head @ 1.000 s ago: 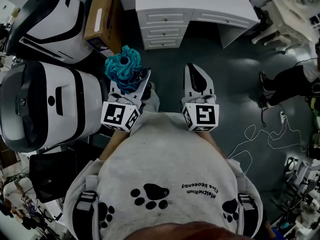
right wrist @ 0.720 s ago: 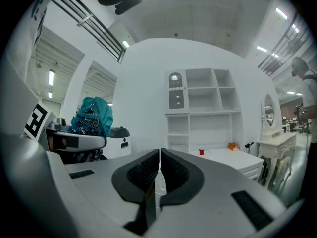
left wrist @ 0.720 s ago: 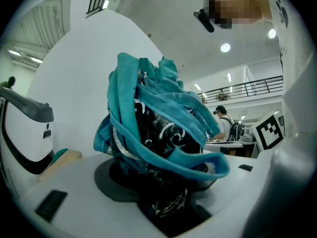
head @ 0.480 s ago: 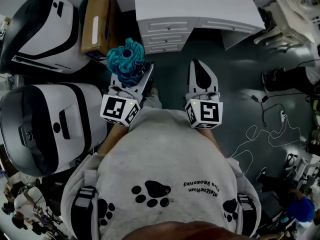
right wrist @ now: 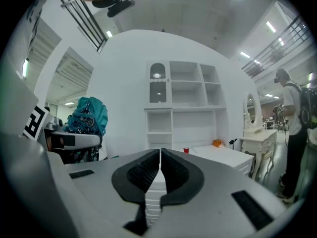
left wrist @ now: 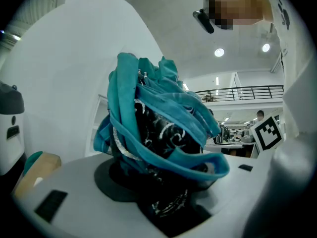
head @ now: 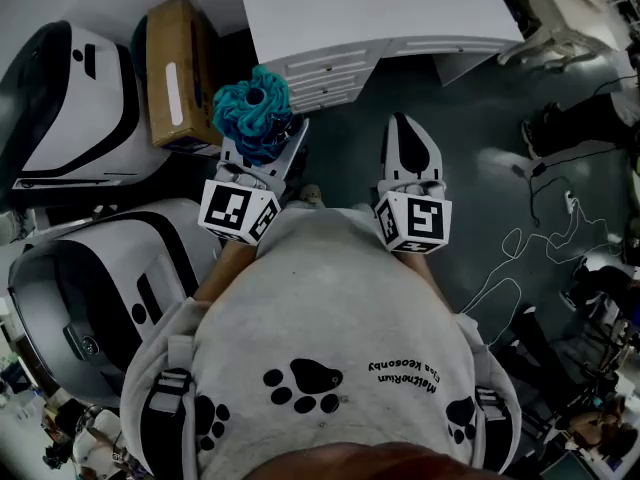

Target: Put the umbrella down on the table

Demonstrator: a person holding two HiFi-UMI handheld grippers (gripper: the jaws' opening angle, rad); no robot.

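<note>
Open floor ahead to the table, cardboard box and white pods crowding left

Grey sweatshirt, black paw prints

The scene is viewed steeply downward from the head, above the left hand-held gripper and the right hand-held gripper. Each gripper view is aimed closely along its own jaws. The umbrella is shared by all three views, the tabletop by the head and right gripper views.

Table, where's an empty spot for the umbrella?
The white table top is bare near the drawers; a red cup and an orange thing sit farther back. Left of it, a cardboard box and white machines crowd in.
</note>
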